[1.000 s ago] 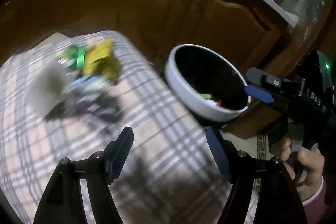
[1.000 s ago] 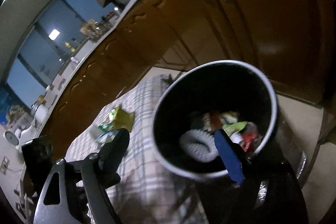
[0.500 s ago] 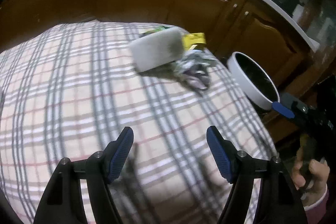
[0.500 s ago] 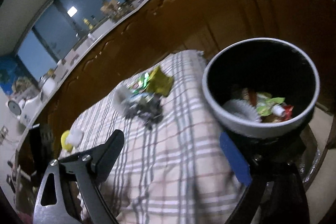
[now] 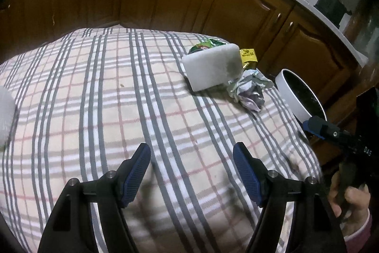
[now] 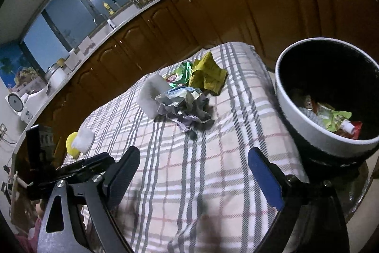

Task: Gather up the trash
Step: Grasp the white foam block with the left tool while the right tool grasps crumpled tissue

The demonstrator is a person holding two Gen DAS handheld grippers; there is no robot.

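Both grippers are pointing steeply down over the plaid cloth (image 5: 99,96) — left gripper (image 5: 191,172) spread, empty; right gripper (image 6: 194,172) just widening, empty. Trash pile (image 6: 187,106) is lying ahead, beside the bin (image 6: 291,98) — untouched.

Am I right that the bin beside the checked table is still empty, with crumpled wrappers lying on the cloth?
Not quite: the bin is not empty. The right wrist view shows wrappers already inside it. The crumpled wrappers do lie on the checked cloth.
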